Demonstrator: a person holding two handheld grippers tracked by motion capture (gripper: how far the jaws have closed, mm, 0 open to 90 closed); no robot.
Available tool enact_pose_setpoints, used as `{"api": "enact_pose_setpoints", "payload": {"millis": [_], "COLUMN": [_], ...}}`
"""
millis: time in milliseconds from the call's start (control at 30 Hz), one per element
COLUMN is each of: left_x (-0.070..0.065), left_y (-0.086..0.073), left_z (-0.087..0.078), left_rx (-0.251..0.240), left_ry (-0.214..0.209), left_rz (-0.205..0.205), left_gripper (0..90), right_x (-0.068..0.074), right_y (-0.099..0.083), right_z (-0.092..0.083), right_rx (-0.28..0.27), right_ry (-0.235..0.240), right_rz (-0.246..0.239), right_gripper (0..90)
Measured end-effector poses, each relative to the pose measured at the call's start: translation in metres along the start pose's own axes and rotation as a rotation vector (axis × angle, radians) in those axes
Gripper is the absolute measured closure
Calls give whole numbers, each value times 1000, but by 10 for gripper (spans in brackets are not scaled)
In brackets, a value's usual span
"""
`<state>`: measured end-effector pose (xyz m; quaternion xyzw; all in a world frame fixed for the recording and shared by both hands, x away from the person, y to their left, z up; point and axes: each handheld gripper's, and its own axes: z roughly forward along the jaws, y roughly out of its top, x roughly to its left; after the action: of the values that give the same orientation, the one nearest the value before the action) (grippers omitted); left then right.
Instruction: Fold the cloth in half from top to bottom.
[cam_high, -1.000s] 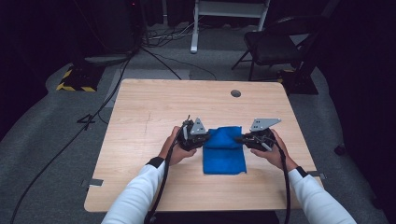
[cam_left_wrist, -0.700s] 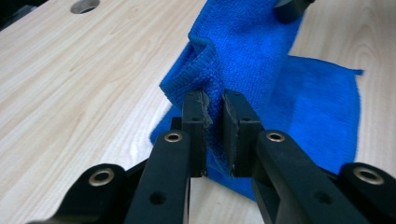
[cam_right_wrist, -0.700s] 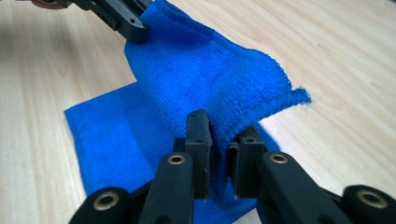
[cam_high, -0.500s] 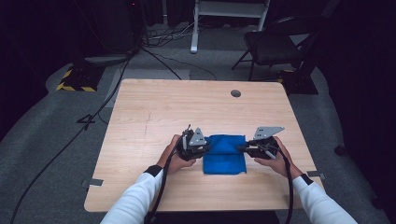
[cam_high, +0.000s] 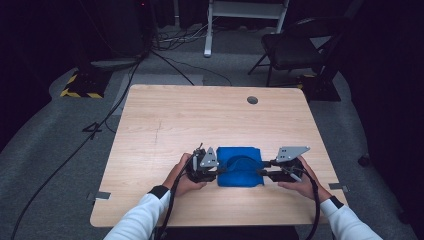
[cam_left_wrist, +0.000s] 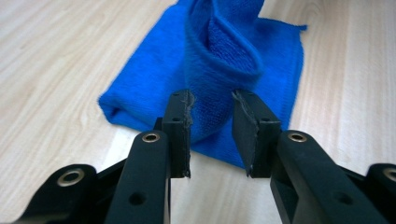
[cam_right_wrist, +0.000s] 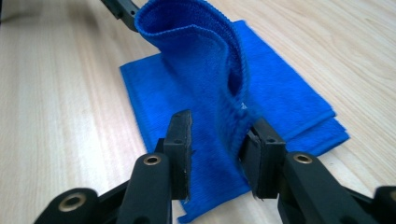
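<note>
Blue cloth (cam_high: 241, 166), folded, on the table (cam_high: 165, 125): it lies between our left gripper (cam_left_wrist: 212, 133) and right gripper (cam_right_wrist: 217, 151). Both sets of jaws have just been opening, part-way apart; a raised fold stands between each pair, apparently no longer pinched.

From my feed: light wood table (cam_high: 165, 120) with a round grommet hole (cam_high: 252, 100), black folding chair (cam_high: 295, 47) behind, cables (cam_high: 165, 60) over grey floor, yellow-black hazard-striped block (cam_high: 80, 89) far left.
</note>
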<state>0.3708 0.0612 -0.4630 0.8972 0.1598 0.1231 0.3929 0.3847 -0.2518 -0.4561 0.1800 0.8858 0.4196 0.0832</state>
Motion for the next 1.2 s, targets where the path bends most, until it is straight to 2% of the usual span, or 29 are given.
{"api": "enact_pose_setpoints", "payload": {"millis": [167,367,533,633,733,800,900,1000,1200], "left_x": [-9,-14,-18,-19,-17,-15,-15,-16,-11], "left_y": [-4,-11,-13,-10,-7,-3,2,3,-2], "left_z": [-2,-7,-11,-12,-11,-8,0,11,21], "left_rx": [18,33,47,32,9,7,11,53,99], "left_ry": [-25,-27,-15,7,41,66,79,69,47], "left_rz": [20,9,-11,-29,-71,-91,-86,-65,-65], "left_gripper": [681,657,536,458,356,325,268,248,228], "right_x": [11,19,22,20,16,13,8,5,2], "right_y": [-6,-15,-21,-22,-20,-19,-18,-17,-21], "right_z": [-2,-8,-15,-19,-21,-19,-11,-2,13], "right_rx": [24,39,34,16,2,-2,23,44,96], "right_ry": [8,0,-13,-40,-67,-85,-117,-132,-127], "right_rz": [-28,-28,0,24,42,50,50,44,27], "right_gripper": [645,605,504,442,385,342,306,291,283]}}
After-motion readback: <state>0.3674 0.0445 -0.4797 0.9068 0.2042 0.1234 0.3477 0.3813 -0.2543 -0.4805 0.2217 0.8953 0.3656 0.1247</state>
